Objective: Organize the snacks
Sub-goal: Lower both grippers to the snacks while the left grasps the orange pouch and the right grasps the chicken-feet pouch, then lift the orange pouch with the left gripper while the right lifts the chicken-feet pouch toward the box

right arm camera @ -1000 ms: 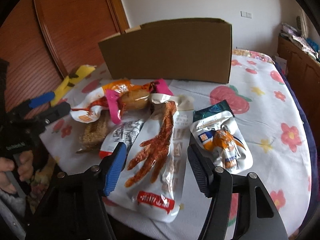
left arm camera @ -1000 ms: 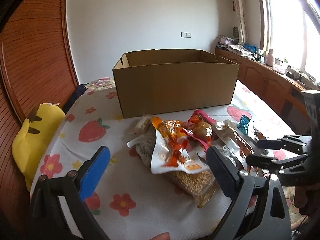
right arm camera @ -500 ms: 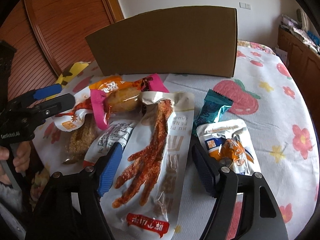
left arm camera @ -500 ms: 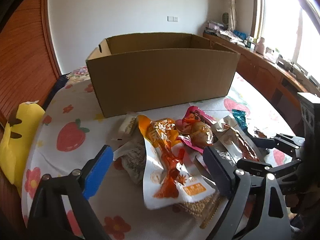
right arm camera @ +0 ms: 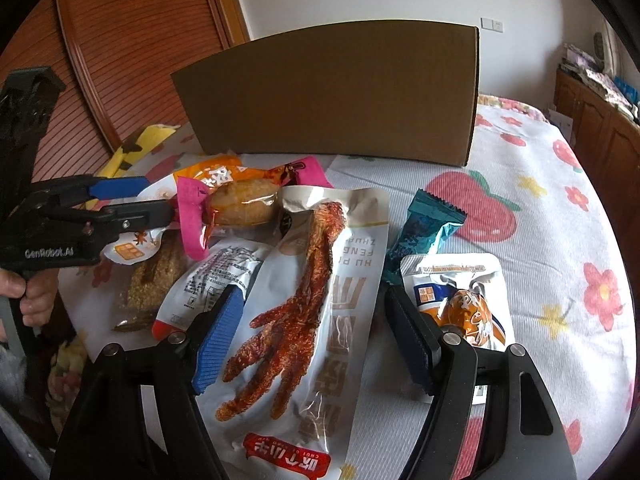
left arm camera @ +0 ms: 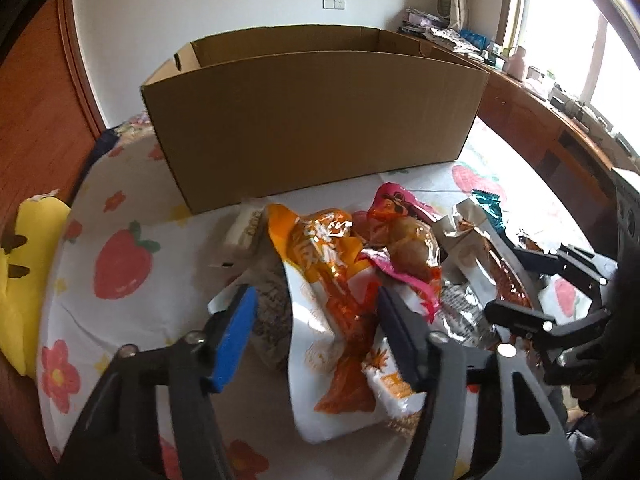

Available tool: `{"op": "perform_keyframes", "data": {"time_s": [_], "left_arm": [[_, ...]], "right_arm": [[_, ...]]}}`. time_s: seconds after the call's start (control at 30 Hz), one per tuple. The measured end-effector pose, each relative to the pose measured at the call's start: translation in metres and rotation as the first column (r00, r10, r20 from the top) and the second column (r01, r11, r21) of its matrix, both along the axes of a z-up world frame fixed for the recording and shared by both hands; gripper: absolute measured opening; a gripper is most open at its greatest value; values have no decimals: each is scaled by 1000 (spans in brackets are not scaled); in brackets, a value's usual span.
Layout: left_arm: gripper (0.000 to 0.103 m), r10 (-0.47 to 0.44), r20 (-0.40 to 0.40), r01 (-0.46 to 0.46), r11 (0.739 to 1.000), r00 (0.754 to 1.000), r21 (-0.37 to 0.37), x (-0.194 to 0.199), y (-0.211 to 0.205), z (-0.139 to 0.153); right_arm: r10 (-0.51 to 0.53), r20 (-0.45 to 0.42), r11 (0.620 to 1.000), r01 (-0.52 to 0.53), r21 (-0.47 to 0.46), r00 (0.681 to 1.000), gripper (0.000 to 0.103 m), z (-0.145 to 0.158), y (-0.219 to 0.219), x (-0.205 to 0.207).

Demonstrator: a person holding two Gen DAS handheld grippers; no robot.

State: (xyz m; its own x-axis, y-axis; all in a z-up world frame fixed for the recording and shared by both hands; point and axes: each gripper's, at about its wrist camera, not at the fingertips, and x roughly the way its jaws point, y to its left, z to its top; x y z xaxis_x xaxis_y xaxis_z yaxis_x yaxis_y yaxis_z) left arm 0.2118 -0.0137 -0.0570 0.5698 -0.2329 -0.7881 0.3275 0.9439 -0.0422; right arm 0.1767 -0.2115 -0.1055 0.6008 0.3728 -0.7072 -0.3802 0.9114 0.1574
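Observation:
A pile of snack packs lies on the flowered cover in front of an open cardboard box point(left arm camera: 312, 120). My left gripper point(left arm camera: 316, 294) straddles the orange-and-white pack point(left arm camera: 336, 280). Its jaws are closing, with the pack between them and no pad clearly pressing on it. From the right wrist view the left gripper point(right arm camera: 158, 196) reaches in at the left. My right gripper point(right arm camera: 313, 294) stands open astride the long chicken-foot pack point(right arm camera: 320, 280). A pink-wrapped drumstick point(right arm camera: 244, 204) lies between the two packs.
A teal pack point(right arm camera: 424, 224) and a white-and-orange pack point(right arm camera: 460, 304) lie to the right of the chicken-foot pack. A grain bar point(right arm camera: 148, 280) and a silvery pack point(right arm camera: 212, 276) sit to its left. A yellow plush point(left arm camera: 20, 280) rests at the left edge, and wooden cabinets point(left arm camera: 532, 120) line the right.
My left gripper came forward and down onto the pile, and its jaws narrowed around the orange-and-white pack. The right gripper edged closer over the chicken-foot pack, jaws slightly wider.

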Motion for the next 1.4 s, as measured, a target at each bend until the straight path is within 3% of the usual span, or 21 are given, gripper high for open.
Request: {"op": "perform_keyframes", "data": {"time_s": [0.2,0.47,0.53,0.73,0.8,1.17,1.4], "left_arm": [[46,0,-23,0,1000,1000,15,10,-8,-4],[54,-37,-61,40,998,997,49,23,-17,-9],[52,-54,-48,58,996,997,70,22,-21,-11],[22,-47,21,46,996,999,75,11,-18,-5],[17,-39,32,38,998,999,45,8,-13,-1],[14,6,135,-5,1000,991,-5,-19,5,10],[14,51,213,-43,998,976,-45,-33,16,22]], "right_arm": [[0,5,1000,0,-5,1000,75,0,-1,-1],[0,5,1000,0,-6,1000,75,0,0,-1],[0,5,1000,0,-7,1000,75,0,0,-1],[5,-4,1000,-5,-18,1000,76,0,2,1],[8,-12,1000,-8,-21,1000,77,0,3,4],[6,-42,999,-8,-53,999,78,3,12,24],[-4,-37,997,1,-81,999,69,4,15,30]]}}
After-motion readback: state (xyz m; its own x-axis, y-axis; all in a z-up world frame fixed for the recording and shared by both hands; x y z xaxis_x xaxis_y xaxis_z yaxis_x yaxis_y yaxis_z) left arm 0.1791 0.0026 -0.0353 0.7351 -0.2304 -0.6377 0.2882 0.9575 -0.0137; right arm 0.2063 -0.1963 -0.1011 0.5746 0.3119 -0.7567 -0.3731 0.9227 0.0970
